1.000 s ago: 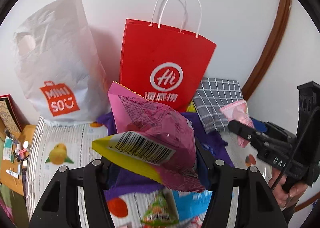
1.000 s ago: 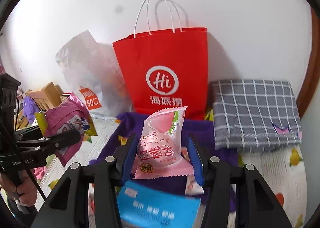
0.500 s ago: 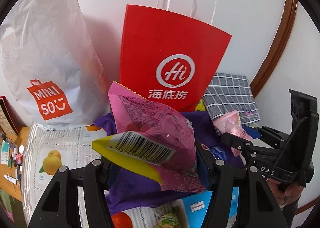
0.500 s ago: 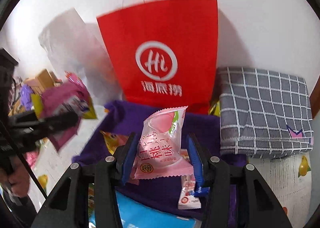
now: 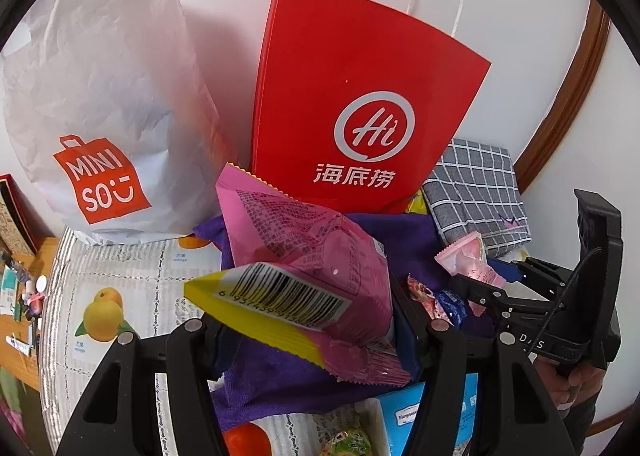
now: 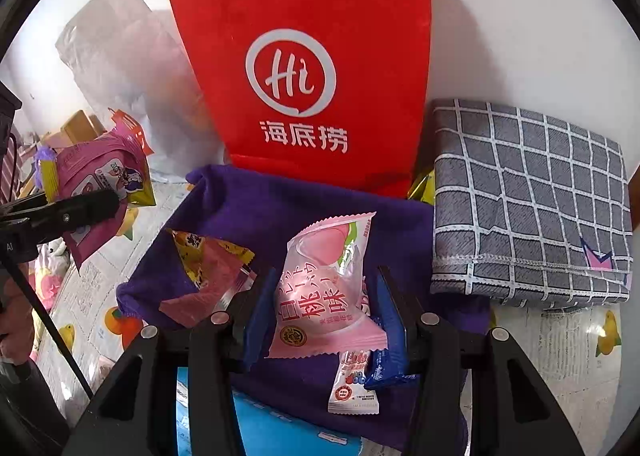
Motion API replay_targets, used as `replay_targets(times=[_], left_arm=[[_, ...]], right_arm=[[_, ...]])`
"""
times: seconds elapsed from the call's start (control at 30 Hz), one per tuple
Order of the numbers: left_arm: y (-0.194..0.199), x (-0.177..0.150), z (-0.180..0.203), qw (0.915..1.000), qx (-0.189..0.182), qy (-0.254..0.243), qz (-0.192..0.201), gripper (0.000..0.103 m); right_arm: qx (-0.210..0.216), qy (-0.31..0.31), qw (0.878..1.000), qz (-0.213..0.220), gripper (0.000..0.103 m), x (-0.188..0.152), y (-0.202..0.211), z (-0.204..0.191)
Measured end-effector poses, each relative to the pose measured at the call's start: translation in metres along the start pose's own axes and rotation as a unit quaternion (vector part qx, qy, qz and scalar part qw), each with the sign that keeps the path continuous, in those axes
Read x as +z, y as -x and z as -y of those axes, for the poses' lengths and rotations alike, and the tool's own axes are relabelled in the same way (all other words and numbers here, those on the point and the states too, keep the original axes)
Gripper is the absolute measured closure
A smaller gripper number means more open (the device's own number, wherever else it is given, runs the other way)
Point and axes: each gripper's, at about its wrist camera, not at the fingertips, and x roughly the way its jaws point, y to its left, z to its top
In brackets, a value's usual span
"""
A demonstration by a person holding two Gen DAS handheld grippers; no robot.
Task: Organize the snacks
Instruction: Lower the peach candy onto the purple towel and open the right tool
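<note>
My left gripper (image 5: 312, 316) is shut on a pink snack bag with a yellow barcode edge (image 5: 304, 256) and holds it above the purple cloth (image 5: 272, 368). That bag also shows in the right wrist view (image 6: 100, 180). My right gripper (image 6: 324, 304) is shut on a pink peach-flavour candy packet (image 6: 328, 288), also seen in the left wrist view (image 5: 472, 260). Both face a red paper bag with white handles (image 5: 360, 96) (image 6: 304, 56), standing against the wall. Loose snack packets (image 6: 208, 268) (image 6: 354, 384) lie on the purple cloth (image 6: 280, 212).
A white Miniso plastic bag (image 5: 104, 104) stands left of the red bag. A folded grey checked cloth (image 6: 528, 200) lies to the right. A blue box (image 6: 280, 432) lies near the front. The table has a fruit-print cover (image 5: 120, 288). A wooden shelf (image 5: 16, 296) is at far left.
Both grippers have moved forward towards the red bag, which now looks larger. Each still holds its packet. More loose packets on the purple cloth have come into view.
</note>
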Motion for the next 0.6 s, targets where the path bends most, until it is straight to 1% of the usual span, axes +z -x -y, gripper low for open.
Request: replay_targets(times=[0.2,0.33,0.37,0.47,0.6], left_arm=[[-0.006,0.000,-0.003,0.9999,0.002,0.006,-0.008,0.042],[-0.008,-0.001,-0.002,0.9999,0.001,0.005,-0.010,0.042],[-0.009,-0.001,-0.001,0.9999,0.002,0.004,-0.011,0.042],[-0.010,-0.001,0.001,0.9999,0.001,0.001,-0.013,0.042],[-0.012,-0.002,0.001,0.9999,-0.003,0.002,-0.015,0.042]], right_arm=[[0.004,-0.009,1.000,-0.027,0.054,-0.001,-0.014,0.003],[0.023,-0.017,0.999,-0.042,0.053,-0.002,-0.022,0.002],[0.021,-0.016,0.999,-0.045,0.053,-0.003,-0.025,0.001],[-0.002,-0.004,0.998,-0.061,0.053,-0.005,-0.034,-0.004],[-0.008,-0.008,0.997,-0.077,0.053,-0.008,-0.043,-0.001]])
